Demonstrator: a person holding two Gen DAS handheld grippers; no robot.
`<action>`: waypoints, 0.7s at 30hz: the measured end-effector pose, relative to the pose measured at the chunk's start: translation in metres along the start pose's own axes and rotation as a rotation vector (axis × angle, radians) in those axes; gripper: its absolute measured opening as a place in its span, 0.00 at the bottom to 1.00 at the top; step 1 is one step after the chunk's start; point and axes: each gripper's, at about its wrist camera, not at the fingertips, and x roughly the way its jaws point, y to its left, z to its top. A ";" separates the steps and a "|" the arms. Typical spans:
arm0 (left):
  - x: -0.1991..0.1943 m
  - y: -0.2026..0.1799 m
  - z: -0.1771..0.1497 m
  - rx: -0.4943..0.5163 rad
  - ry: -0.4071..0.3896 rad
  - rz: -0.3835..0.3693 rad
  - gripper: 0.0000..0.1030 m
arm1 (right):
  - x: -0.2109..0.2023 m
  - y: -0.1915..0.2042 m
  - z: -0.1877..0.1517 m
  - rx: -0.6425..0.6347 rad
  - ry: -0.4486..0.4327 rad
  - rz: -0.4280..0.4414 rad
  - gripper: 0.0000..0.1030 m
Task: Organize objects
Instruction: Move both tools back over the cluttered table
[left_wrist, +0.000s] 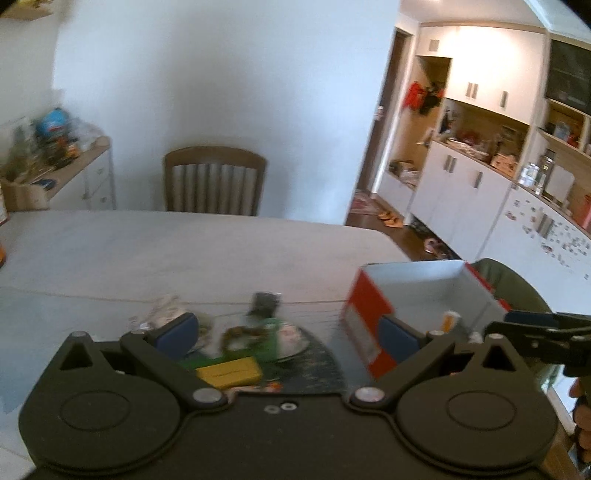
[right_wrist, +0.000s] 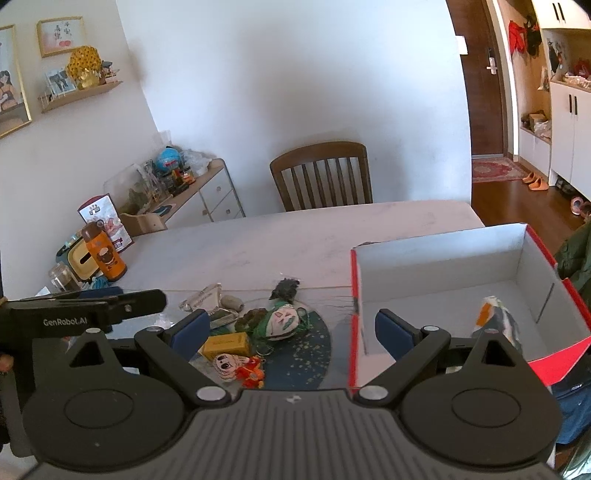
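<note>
1. Left of the red cardboard box with the white inside, at the far end of the clutter, a clear plastic wrapper and a small beige pebble-like piece lie on the pale grey table, just off the dark blue round mat.
2. The left gripper hangs above the pile with its blue pads spread wide and nothing between them; its own view is blurred, so the small things under it are hard to tell apart.
3. Closer to the box, on the mat, sits the yellow rectangular block. Its long axis runs roughly across the view, one short end pointing toward the box, and it lies flat.
4. My judgement is that this block is the easiest next pick: come straight down, close across its short width, and lift clear of the green-and-white face mask touching its right end, whose strings could snag.
5. The orange figure charm lies just in front of the block; the dark crumpled piece lies behind the mask.
6. The right gripper is likewise spread and empty, straddling the box's left wall.
7. Inside the box, at its right end, an orange-and-white packet already rests against the wall.
</note>
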 end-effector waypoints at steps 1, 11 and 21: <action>0.000 0.007 0.000 -0.004 0.001 0.008 1.00 | 0.004 0.004 -0.001 -0.005 0.001 0.000 0.94; 0.014 0.091 -0.010 -0.031 0.023 0.112 1.00 | 0.055 0.045 -0.015 -0.044 0.086 -0.002 0.94; 0.048 0.159 -0.031 -0.065 0.106 0.171 1.00 | 0.112 0.073 -0.033 -0.085 0.165 -0.024 0.94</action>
